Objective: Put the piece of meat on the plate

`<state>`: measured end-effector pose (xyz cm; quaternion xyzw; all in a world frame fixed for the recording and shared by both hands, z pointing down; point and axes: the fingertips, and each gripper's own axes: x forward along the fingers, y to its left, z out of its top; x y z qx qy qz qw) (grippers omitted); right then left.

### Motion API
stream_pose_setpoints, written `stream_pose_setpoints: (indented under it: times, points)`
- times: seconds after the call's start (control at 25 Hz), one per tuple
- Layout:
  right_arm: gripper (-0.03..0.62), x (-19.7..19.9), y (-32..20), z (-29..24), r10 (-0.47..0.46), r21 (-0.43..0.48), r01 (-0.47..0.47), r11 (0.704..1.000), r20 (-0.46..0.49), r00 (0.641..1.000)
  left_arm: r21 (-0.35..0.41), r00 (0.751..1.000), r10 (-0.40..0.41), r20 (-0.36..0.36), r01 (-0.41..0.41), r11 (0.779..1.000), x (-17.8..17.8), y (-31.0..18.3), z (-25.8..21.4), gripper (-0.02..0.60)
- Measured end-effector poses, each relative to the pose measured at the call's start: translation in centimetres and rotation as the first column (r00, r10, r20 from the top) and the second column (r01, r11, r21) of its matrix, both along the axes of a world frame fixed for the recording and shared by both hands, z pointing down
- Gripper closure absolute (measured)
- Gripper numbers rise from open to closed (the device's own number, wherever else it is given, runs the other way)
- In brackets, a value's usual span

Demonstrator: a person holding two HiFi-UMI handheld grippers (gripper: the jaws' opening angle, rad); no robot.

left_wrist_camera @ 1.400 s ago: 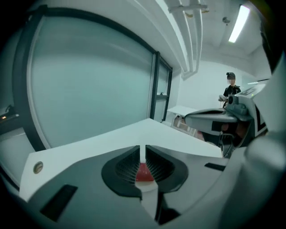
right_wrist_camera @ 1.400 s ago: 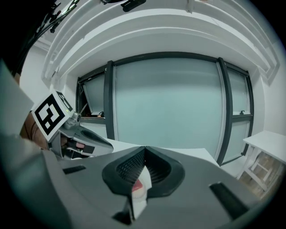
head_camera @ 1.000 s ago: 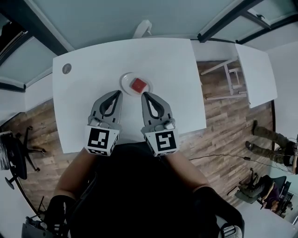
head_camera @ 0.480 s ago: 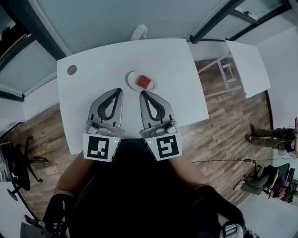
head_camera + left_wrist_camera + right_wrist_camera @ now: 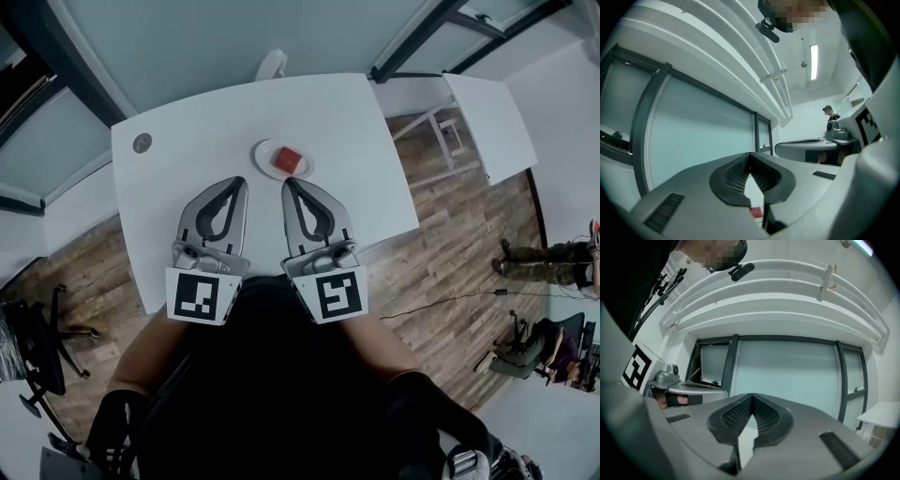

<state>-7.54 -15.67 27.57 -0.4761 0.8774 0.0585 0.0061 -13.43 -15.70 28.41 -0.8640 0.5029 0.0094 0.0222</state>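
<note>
A red piece of meat (image 5: 287, 159) lies on a small white plate (image 5: 265, 151) near the middle of the white table (image 5: 187, 159) in the head view. My left gripper (image 5: 237, 182) and right gripper (image 5: 290, 184) are held side by side over the table's near half, short of the plate. Both point level toward the far wall, jaws shut and empty. In the left gripper view the jaws (image 5: 750, 156) meet at the tips, and the red meat (image 5: 756, 213) shows through the gap below them. The right gripper (image 5: 751, 397) view shows its tips touching too.
A grey round grommet (image 5: 142, 142) sits at the table's far left corner. A white chair (image 5: 271, 64) stands behind the table. A second white table (image 5: 487, 122) and wooden floor (image 5: 441, 244) lie to the right. Frosted glass walls (image 5: 787, 376) face both grippers.
Both grippers have risen and drawn back a little from the plate. The plate with the meat looks smaller and farther up the head view. Jaws stayed shut.
</note>
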Motion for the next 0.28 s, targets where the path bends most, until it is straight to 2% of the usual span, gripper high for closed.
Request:
stream_pose_setpoints:
  times: [0.28]
  points:
    - [0.591, 0.7, 0.5, 0.6, 0.021, -0.020, -0.021, 1.000, 0.000, 1.000, -0.009, 1.000, 0.024, -0.004, -0.024, 1.000, 1.1, 0.3, 0.2, 0.578]
